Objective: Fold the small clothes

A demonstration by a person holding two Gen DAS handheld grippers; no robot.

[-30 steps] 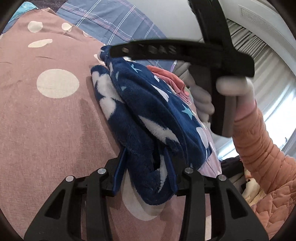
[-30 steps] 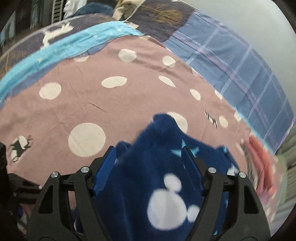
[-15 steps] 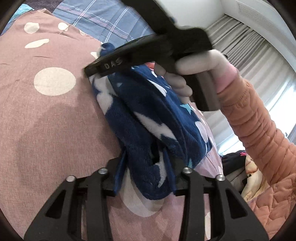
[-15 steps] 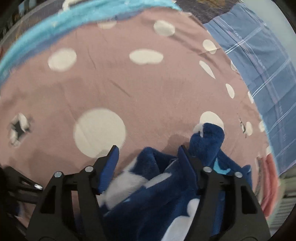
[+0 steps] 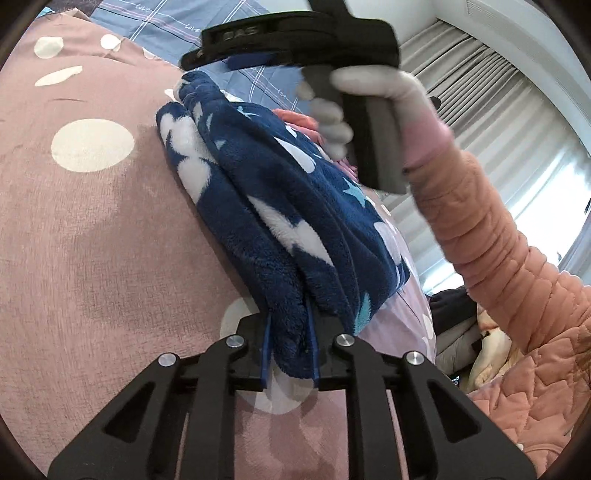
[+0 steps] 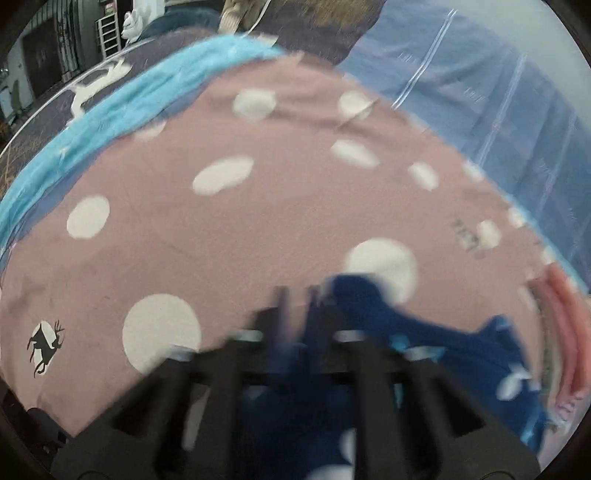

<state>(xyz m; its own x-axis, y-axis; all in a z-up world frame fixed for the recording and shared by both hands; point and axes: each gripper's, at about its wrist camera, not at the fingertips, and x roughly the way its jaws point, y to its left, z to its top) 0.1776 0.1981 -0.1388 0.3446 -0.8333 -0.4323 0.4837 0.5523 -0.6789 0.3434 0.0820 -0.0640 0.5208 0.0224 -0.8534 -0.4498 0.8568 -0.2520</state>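
Note:
A navy fleece garment (image 5: 280,206) with white shapes and light blue stars lies folded in a long bundle on the pink dotted bedcover (image 5: 92,229). My left gripper (image 5: 290,350) is shut on the garment's near end. My right gripper (image 6: 295,306) is blurred in its own view; its jaws stand close together with no cloth between them, above the garment's far end (image 6: 369,295). In the left wrist view the right gripper (image 5: 236,61) hovers above the garment's far tip, held by a gloved hand.
A folded pink garment (image 5: 299,120) lies just beyond the navy one, also at the right edge of the right wrist view (image 6: 565,314). A blue plaid sheet (image 5: 207,22) covers the far side. A light blue blanket edge (image 6: 122,110) borders the bedcover. Curtains hang at the right.
My left jaws have closed tight on the garment's near end. My right gripper has let go of the far end, shut, and lifted up and away from the cloth.

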